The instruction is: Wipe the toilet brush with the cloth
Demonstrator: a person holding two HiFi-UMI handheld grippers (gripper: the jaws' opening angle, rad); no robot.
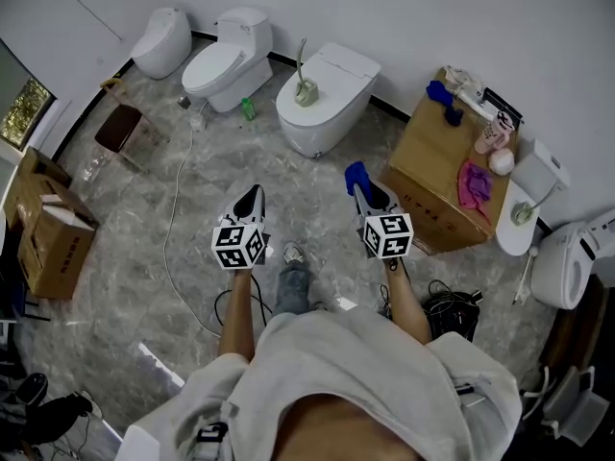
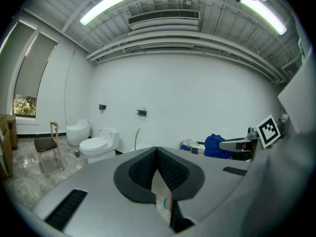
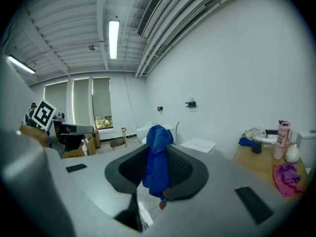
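A toilet brush (image 1: 304,77) stands in its holder on the rim of the middle white toilet (image 1: 332,99), well ahead of both grippers. Its thin handle (image 2: 137,137) also shows in the left gripper view. My right gripper (image 1: 363,192) is shut on a blue cloth (image 1: 356,175), which is pinched between its pads and sticks up past the tips (image 3: 157,154). My left gripper (image 1: 251,198) is shut with nothing in it (image 2: 157,151). Both are held in the air at about waist height, side by side.
Two more toilets (image 1: 226,60) (image 1: 161,38) stand at the back left, with a chair (image 1: 120,123) and cardboard boxes (image 1: 53,238) further left. A cardboard box (image 1: 432,166) at the right carries a pink cloth (image 1: 473,182), a bottle (image 1: 495,133) and blue things. A cable (image 1: 173,229) lies on the floor.
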